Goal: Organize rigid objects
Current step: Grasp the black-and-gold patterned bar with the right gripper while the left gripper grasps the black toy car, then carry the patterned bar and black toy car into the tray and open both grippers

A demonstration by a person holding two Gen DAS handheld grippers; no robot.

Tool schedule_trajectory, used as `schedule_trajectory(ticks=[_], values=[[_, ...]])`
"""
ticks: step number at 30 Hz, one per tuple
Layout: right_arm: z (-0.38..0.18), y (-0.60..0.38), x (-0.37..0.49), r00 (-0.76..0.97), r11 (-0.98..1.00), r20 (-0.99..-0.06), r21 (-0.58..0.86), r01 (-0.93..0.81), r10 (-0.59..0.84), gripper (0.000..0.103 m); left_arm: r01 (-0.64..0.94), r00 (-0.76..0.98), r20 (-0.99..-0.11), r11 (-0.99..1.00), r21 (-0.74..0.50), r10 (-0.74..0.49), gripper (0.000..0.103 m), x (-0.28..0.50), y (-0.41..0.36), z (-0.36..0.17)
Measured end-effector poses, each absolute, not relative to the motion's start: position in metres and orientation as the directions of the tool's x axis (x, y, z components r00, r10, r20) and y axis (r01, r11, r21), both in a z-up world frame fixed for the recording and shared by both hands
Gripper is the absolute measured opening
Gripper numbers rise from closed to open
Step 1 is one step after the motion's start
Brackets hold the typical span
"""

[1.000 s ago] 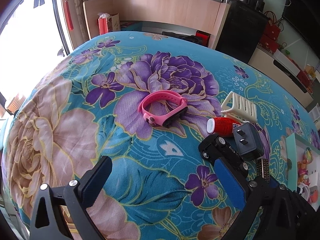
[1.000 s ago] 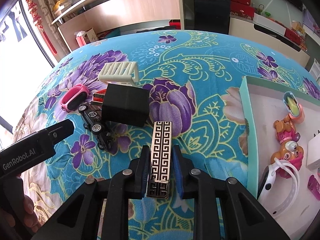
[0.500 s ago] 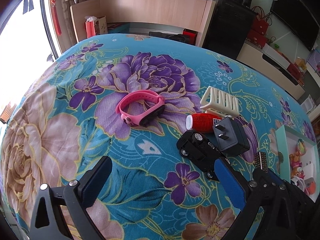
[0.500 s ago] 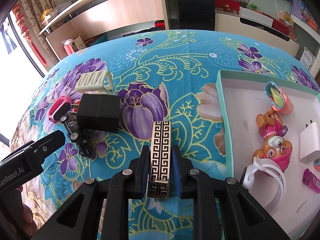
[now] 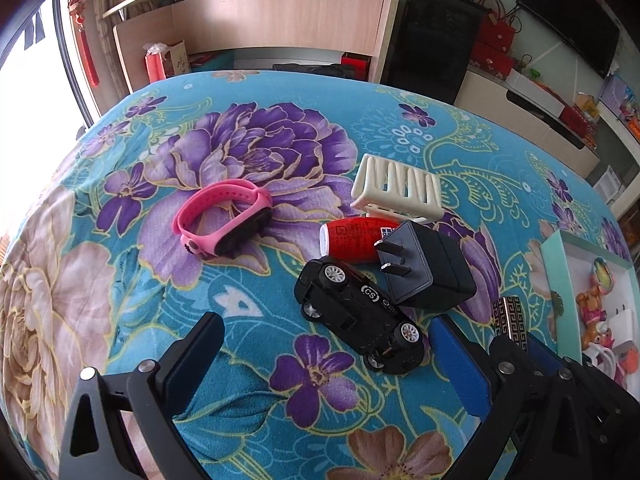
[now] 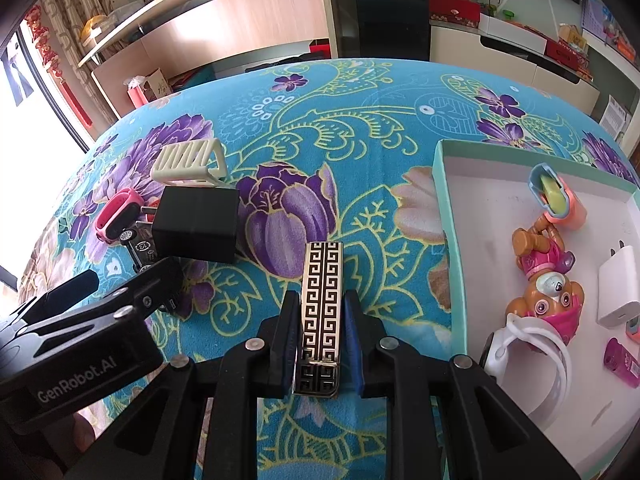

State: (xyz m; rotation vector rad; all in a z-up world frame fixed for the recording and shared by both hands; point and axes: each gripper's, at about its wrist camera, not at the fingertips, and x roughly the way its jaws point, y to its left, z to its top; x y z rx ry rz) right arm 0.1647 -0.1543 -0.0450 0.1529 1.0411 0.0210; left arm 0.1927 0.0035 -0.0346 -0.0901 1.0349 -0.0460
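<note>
Left wrist view: my left tool [image 5: 324,354] spread wide, holding nothing, low over flowered desk [image 5: 120,280]. Ahead of it toy car [image 5: 358,314] on its side, touching black charger [image 5: 426,270]; red tube [image 5: 356,236] and cream rack [image 5: 398,188] behind, pink watch band [image 5: 224,218] apart at left.

Right wrist view: my right tool [image 6: 320,312] clamped on patterned lighter [image 6: 322,300], probably just above cloth. Box [image 6: 446,208] at right holds dog figure [image 6: 548,284], white charger [image 6: 620,290].
</note>
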Motion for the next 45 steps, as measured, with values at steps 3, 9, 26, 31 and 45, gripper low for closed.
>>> schedule_trajectory(ticks=[3, 9, 26, 31, 45], values=[[-0.045, -0.154, 0.165, 0.506, 0.989, -0.858, 0.136, 0.055, 0.09, 0.022, -0.001, 0.513, -0.855, 0.996, -0.088, -0.075, 0.103, 0.197, 0.002, -0.039], [-0.046, -0.154, 0.165, 0.502, 0.99, -0.861, 0.13, 0.053, 0.086, 0.022, 0.001, 0.522, -0.852, 0.998, -0.059, -0.051, 0.101, 0.203, 0.002, -0.047], [-0.047, -0.151, 0.166, 0.497, 0.992, -0.864, 0.114, 0.048, 0.075, 0.022, 0.046, 0.56, -0.826, 0.998, -0.043, -0.061, 0.034, 0.198, 0.003, -0.041], [-0.048, -0.151, 0.166, 0.498, 0.993, -0.864, 0.11, 0.046, 0.073, 0.022, 0.051, 0.56, -0.826, 0.998, -0.046, -0.067, 0.034, 0.197, 0.004, -0.041], [-0.039, -0.157, 0.16, 0.534, 0.986, -0.84, 0.153, 0.061, 0.097, 0.021, 0.027, 0.59, -0.803, 0.996, -0.084, -0.084, 0.031, 0.191, 0.014, -0.027]])
